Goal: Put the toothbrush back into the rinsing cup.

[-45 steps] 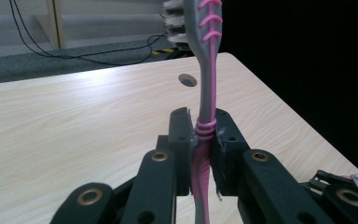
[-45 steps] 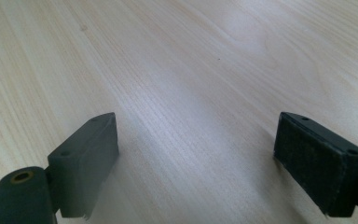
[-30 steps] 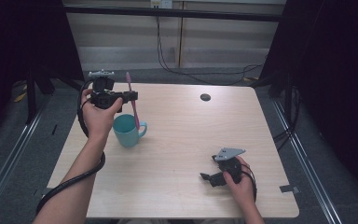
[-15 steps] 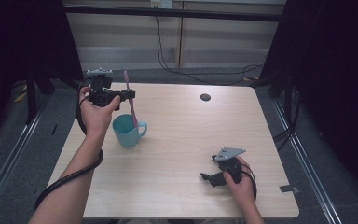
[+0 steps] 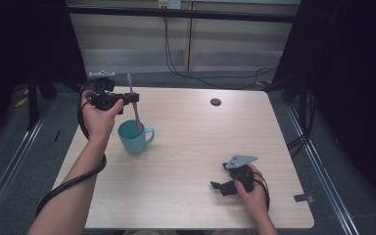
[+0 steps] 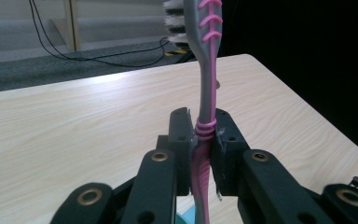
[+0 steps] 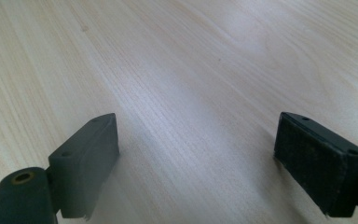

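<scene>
My left gripper [image 5: 133,98] is shut on a pink and grey toothbrush [image 5: 135,106], held upright above the table's back left. The brush's lower end hangs over the rim of a teal mug [image 5: 133,138]; its bristled head points up. In the left gripper view the jaws clamp the toothbrush [image 6: 207,116] at its handle, and the white bristles sit at the top. My right gripper [image 5: 219,181] rests low near the table's front right, open, with bare wood between its jaws [image 7: 196,158].
A small dark round disc [image 5: 216,102] lies at the back of the wooden table [image 5: 196,147]. Black cables run over the grey floor behind the table. Dark stands flank the table on both sides.
My left gripper has lifted the toothbrush a little and moved it left, so the brush stands higher over the mug. The right gripper has stayed put.
</scene>
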`<state>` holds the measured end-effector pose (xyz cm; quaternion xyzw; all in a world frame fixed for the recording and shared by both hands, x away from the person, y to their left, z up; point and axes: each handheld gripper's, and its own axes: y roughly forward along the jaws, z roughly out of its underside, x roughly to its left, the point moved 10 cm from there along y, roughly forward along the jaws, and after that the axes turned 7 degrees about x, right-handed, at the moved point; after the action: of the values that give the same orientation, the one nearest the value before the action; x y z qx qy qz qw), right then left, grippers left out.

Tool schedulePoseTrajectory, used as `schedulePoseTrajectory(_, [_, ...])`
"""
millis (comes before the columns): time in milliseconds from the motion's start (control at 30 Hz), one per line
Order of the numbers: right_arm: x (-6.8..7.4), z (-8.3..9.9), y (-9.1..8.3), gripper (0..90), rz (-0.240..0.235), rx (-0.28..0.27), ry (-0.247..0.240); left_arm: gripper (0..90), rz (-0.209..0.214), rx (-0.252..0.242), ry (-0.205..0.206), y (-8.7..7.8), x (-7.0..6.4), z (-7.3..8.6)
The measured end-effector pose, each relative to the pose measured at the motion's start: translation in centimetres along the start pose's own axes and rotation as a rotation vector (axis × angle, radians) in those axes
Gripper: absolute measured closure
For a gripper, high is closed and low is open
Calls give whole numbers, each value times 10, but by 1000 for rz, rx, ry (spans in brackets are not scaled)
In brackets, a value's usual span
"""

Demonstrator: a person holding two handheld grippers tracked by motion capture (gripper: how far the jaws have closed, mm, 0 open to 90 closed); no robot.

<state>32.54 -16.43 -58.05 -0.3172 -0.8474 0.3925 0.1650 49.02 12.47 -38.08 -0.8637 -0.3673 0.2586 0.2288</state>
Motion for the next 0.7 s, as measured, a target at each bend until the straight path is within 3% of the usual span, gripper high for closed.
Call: schedulePoseTrajectory(700, [0, 0, 0, 131, -3, 0, -5, 804, -52, 1, 6, 9, 27, 8])
